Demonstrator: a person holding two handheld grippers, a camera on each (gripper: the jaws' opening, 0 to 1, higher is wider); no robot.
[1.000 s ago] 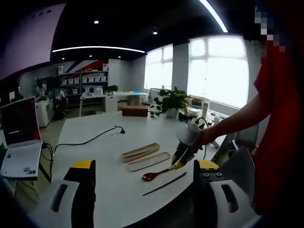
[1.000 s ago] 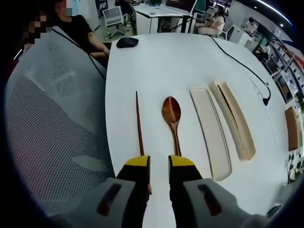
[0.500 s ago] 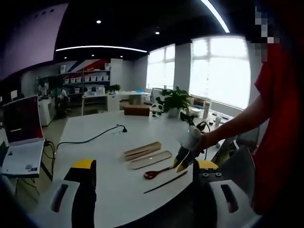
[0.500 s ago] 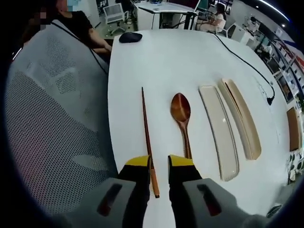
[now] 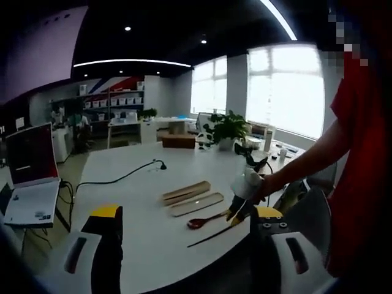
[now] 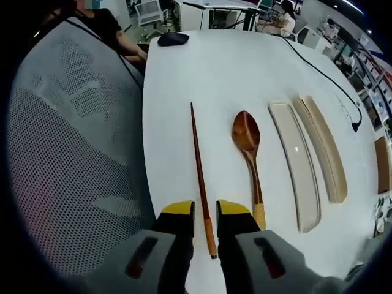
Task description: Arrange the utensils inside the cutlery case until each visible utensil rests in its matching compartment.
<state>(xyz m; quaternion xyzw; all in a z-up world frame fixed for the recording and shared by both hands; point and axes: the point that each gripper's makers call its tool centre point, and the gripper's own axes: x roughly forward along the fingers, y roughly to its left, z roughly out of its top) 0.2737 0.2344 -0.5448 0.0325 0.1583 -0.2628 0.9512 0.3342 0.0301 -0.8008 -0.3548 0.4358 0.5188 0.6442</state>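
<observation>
Two utensils lie loose on the desk [image 6: 202, 67], and the right gripper [image 6: 205, 211], jaws slightly apart, has shifted from the spoon [image 6: 249, 153] to straddle the chopstick's [image 6: 199, 165] near end, left of the case [image 6: 306, 159], likely about to clamp.

You will find no legible text, label, brand, number or sign in either view. In the left gripper view, the laptop [image 5: 27, 177] at the left shows a red screen with a faint pale mark too small to read, and the far shelves [image 5: 113, 101] hold rows of white boxes whose faces are too blurred to make out.
</observation>
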